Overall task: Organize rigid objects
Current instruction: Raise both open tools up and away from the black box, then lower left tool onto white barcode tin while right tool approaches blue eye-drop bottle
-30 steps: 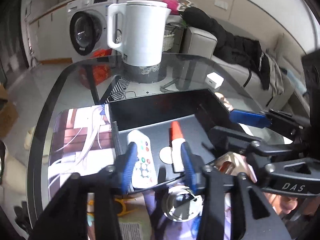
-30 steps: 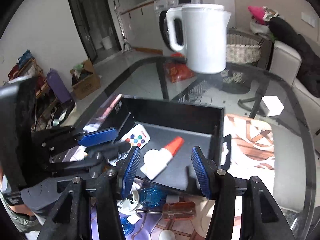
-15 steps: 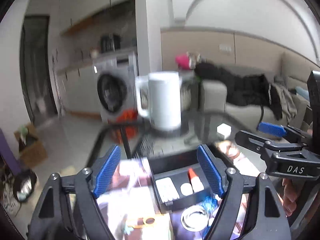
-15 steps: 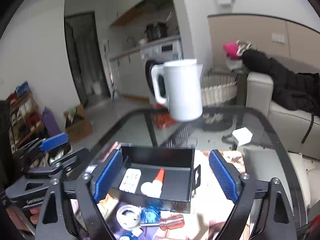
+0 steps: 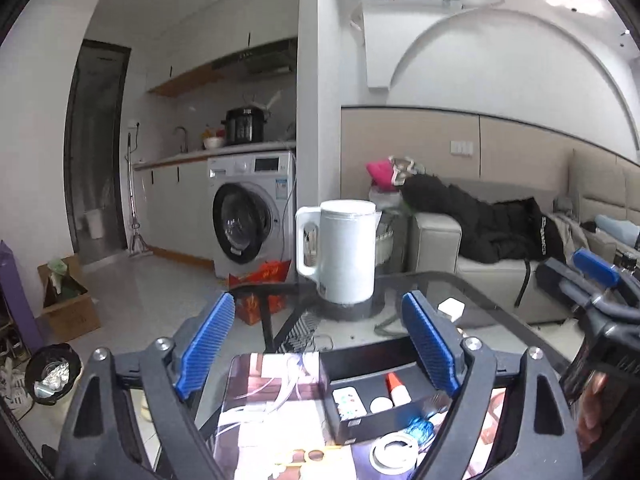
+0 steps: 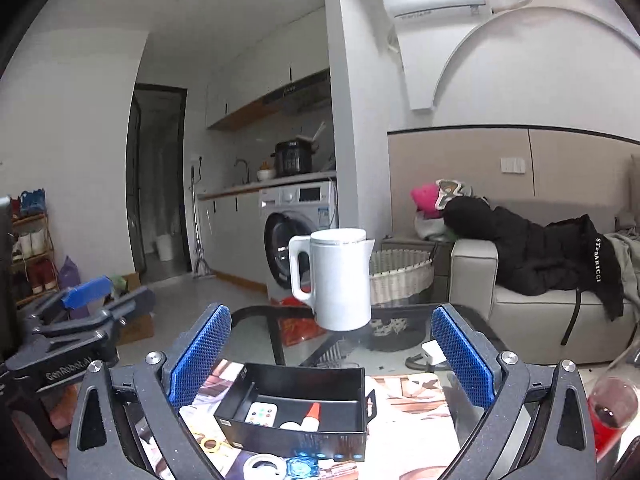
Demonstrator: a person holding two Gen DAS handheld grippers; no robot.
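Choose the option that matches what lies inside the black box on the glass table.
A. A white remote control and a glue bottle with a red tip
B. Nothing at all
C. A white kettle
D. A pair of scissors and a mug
A: in the right wrist view, the black box holds a white remote control beside a red-tipped glue bottle.

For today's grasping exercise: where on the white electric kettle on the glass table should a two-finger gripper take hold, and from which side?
Probably the white electric kettle's loop handle, approached from the camera's left: it stands upright and juts out that side, far narrower than the body.
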